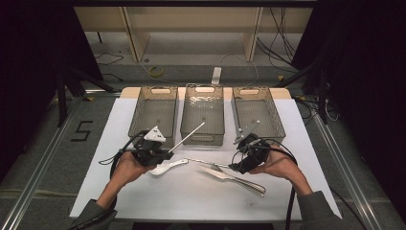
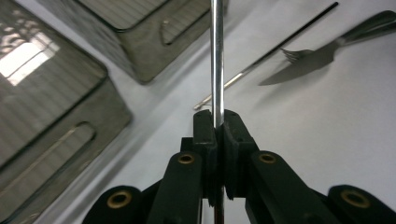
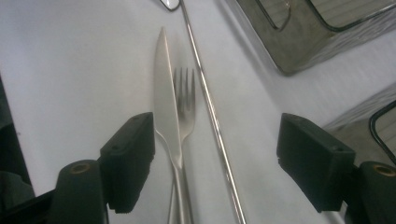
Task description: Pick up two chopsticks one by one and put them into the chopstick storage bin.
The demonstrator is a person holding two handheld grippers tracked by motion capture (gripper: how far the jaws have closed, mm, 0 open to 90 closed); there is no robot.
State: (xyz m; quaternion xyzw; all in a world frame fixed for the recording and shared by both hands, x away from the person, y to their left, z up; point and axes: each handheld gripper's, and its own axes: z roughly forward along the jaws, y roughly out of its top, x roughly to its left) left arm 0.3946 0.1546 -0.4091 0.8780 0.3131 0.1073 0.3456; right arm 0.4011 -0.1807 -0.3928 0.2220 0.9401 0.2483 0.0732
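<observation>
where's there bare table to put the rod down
Bare sheet lies along the near table edge in front of the white spoon, and left of the left gripper. It is crowded around the knife, fork and second rod by the right gripper.

High cam looks down on table [image 1: 201,201], tongs cams close, low, both share knife [image 2: 303,65] & fork [image 3: 185,100]

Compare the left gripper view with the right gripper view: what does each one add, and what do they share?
Left gripper view: the left tongs shut on a thin metal rod.
Right gripper view: the right tongs open, with nothing gripped.
Both: the knife, the fork and a second rod lying side by side on the white table, with the mesh baskets beyond.
</observation>
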